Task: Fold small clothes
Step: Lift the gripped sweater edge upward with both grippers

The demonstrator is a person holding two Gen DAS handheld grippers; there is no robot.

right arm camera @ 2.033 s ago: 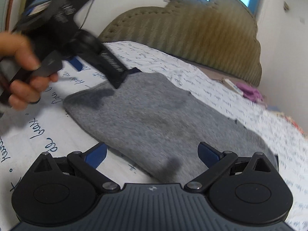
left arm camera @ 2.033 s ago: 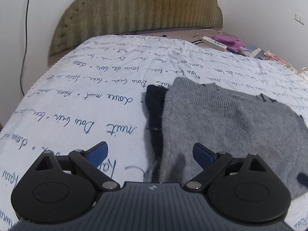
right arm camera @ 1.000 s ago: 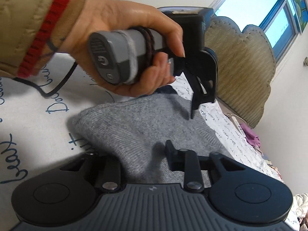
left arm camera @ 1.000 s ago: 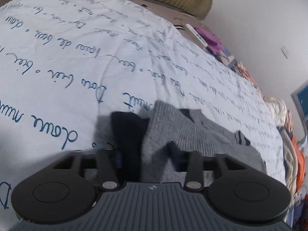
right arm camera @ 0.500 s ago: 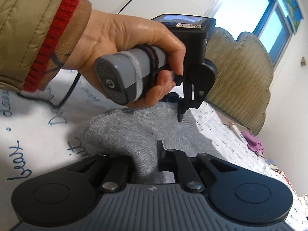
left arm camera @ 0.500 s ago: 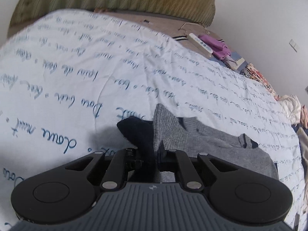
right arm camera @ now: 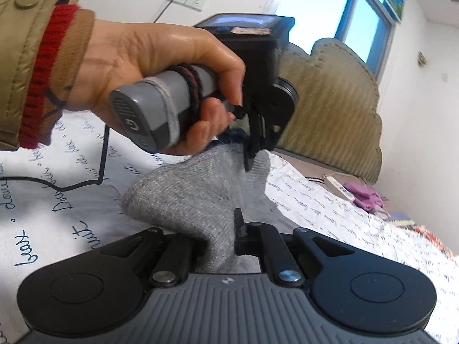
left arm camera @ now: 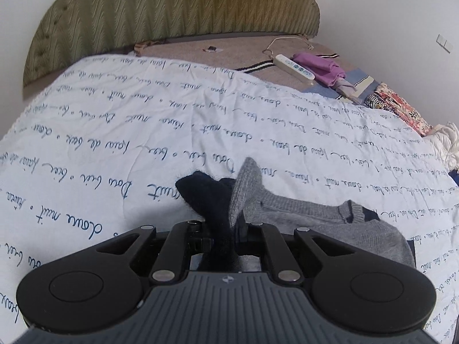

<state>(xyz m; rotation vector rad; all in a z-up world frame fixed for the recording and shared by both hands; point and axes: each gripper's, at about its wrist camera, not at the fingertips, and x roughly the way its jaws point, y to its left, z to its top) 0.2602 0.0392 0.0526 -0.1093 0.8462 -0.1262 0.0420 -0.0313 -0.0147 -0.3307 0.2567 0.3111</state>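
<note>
A small grey knit sweater (left arm camera: 301, 209) with a dark navy part (left arm camera: 203, 192) lies on the white bedspread (left arm camera: 114, 132). My left gripper (left arm camera: 225, 235) is shut on one edge of it, pinching grey and navy fabric and lifting it off the bed. My right gripper (right arm camera: 221, 246) is shut on another part of the same grey sweater (right arm camera: 186, 197), also raised. In the right wrist view the left gripper (right arm camera: 252, 154), held by a hand, grips the far corner.
The bedspread has blue handwriting print. A padded olive headboard (left arm camera: 172, 11) stands behind. A white power strip (left arm camera: 294, 67), purple cloth (left arm camera: 321, 67) and patterned fabrics (left arm camera: 398, 109) lie at the back right. A cable (right arm camera: 86, 172) trails over the bed.
Both grippers went from open above the flat sweater to shut on its edge. They have since lifted the pinched edge up off the bedspread.
</note>
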